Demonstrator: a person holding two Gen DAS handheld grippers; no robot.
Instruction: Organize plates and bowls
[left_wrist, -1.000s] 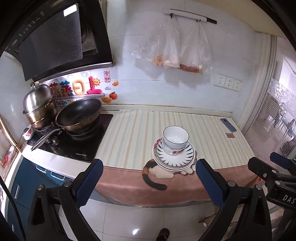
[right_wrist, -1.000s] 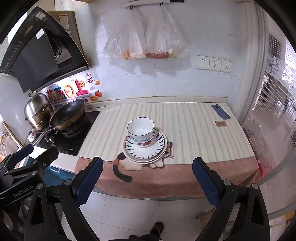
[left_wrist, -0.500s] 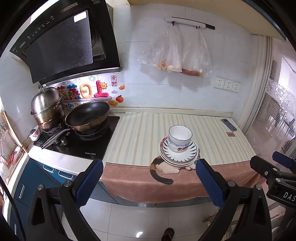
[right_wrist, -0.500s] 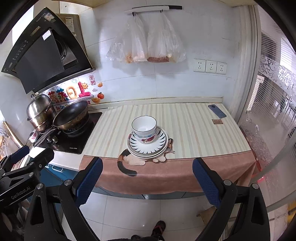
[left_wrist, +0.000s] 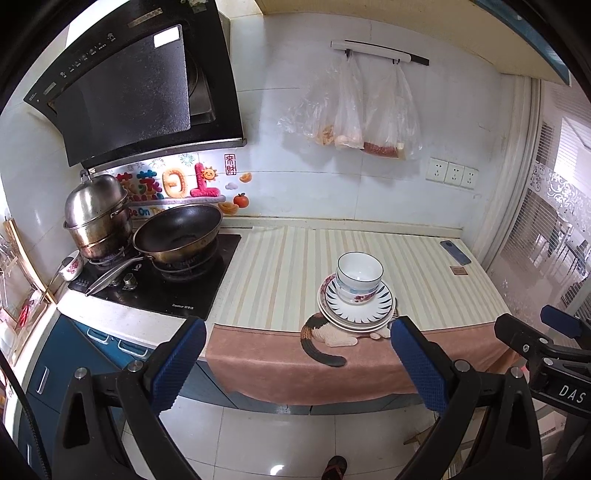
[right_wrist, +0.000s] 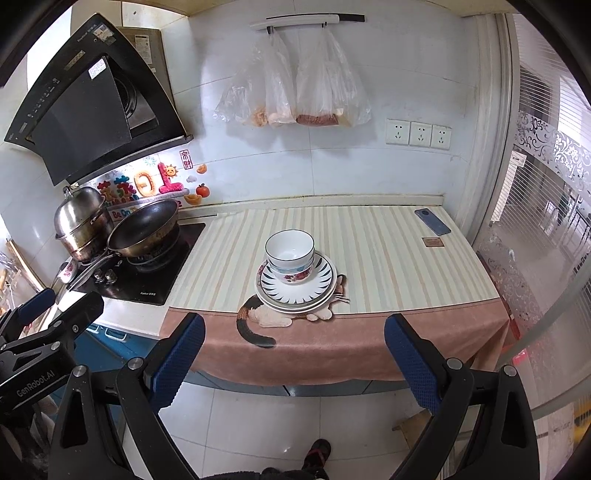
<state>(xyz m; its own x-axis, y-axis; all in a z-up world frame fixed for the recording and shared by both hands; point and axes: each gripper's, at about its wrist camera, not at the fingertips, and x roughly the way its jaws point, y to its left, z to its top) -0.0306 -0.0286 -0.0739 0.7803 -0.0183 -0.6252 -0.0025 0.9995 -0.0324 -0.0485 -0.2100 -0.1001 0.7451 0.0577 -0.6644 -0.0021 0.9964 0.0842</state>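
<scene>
1. Start at the far left: the steel steamer pot (left_wrist: 96, 218) and the dark wok (left_wrist: 179, 236) sit on the black cooktop (left_wrist: 159, 284), with a small flowered bowl (left_wrist: 72, 266) at the cooktop's left edge. All of it is well apart from what you are handling.
2. Your left gripper (left_wrist: 295, 363) hangs off the counter over the floor tiles, its blue pads spread wide and nothing between them. From it, the stack lies ahead and slightly right, closer to the right pad than the left.
3. The task's things form one pile near the front edge of the striped mat (right_wrist: 369, 251): nested bowls (right_wrist: 290, 254) stand upright on the blue-rayed plate (right_wrist: 317, 280), which rests on at least one more plate, partly covering the printed cat (right_wrist: 266, 317). The bowls sit toward the left-rear of the plates, not centred.
4. The pile is round, so no long axis dictates your approach; what matters is height. The bowl rims stand above the plate rims, so I'd judge a level reach meets the bowls first.
5. Your right gripper (right_wrist: 293, 365) is also wide open and empty, held back from the counter edge. In its view the stack sits almost dead ahead, between the two pads' lines, so this hand looks better aligned for a straight reach.
6. Far right, a phone (right_wrist: 432, 221) and a small brown card (right_wrist: 432, 242) lie near the back corner, clear of any approach.
</scene>
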